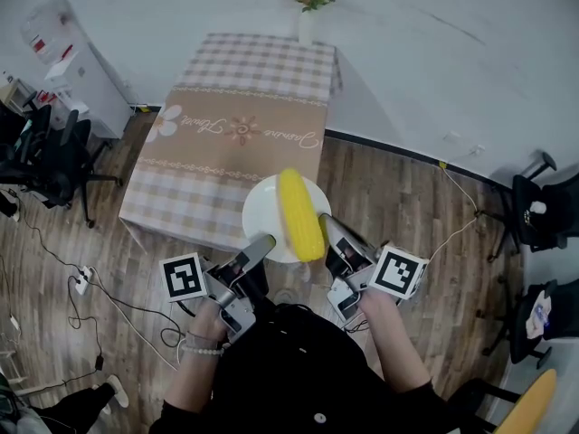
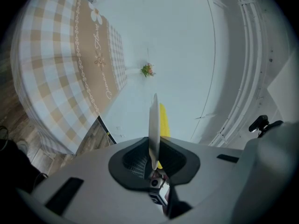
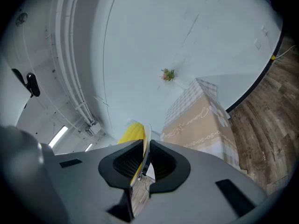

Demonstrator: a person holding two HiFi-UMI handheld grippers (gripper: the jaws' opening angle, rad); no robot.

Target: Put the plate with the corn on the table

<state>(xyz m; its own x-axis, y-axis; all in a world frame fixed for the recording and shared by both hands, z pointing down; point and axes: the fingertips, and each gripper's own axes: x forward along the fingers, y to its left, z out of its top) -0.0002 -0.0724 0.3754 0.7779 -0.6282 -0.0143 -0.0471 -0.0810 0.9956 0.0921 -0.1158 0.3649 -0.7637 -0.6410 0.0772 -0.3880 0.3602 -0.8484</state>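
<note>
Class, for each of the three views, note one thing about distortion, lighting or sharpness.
Head view: even light, the corn and plate sharp. Left gripper view: strong fisheye bows the table, corners black. Right gripper view: same fisheye; light strips glow bright at lower left.

Plate [image 1: 262, 211] bearing corn [image 1: 298, 215] (yellow), left gripper [image 1: 267, 243], right gripper [image 1: 326, 225] at rim, table [image 1: 235, 125] beyond

Ahead of the left tongs [image 1: 268, 241] and right tongs [image 1: 324, 221], the worktop [image 1: 226, 156] is lying open. A flower vase [image 1: 308, 16] is standing at its far edge.
</note>
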